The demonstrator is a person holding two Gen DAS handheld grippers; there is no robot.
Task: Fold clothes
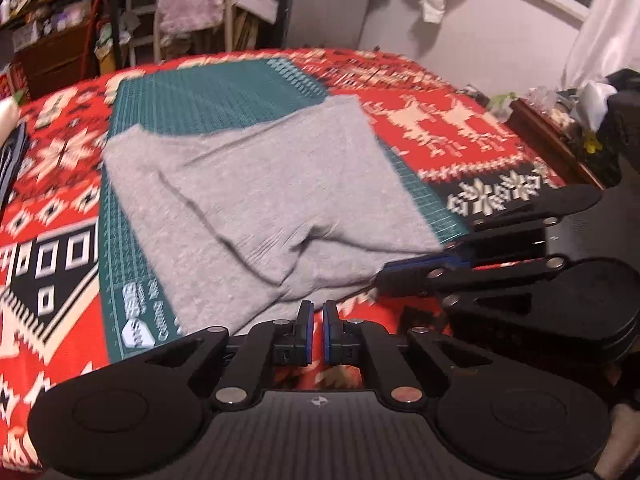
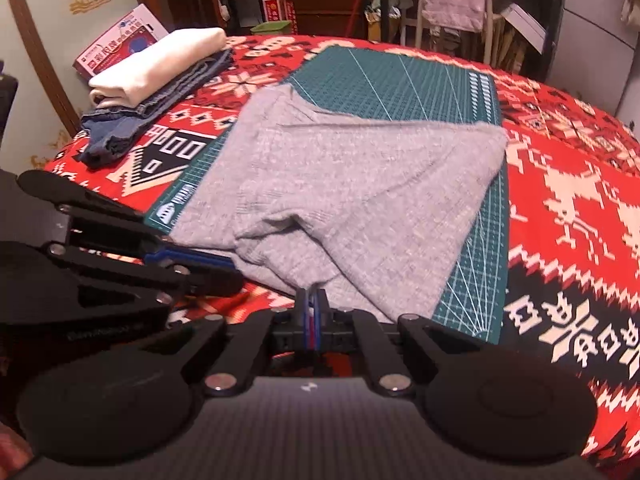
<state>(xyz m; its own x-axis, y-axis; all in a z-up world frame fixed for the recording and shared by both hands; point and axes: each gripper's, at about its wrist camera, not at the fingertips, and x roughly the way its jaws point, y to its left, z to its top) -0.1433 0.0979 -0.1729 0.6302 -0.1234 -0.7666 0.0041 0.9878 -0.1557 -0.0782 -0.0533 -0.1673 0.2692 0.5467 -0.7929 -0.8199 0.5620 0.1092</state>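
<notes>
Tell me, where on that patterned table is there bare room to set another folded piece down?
The red patterned tablecloth lies open right of the green cutting mat, and the mat's far end beyond the grey knitted garment is bare. The left edge is crowded: a cream folded cloth sits on folded blue jeans. Both claws occupy the near edge.

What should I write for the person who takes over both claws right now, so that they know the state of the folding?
Left claw: nearly closed with a narrow gap, at the near edge of the grey garment. I cannot tell whether it grips cloth.
Right claw: shut on the garment's near edge.
Grey garment: lies on the green cutting mat, bunched at the near side, not yet a neat fold.
Done: a cream cloth lies folded on folded jeans, left of the mat in the right wrist view.
Left to do: probably finish folding the grey garment and add it to that stack.
</notes>
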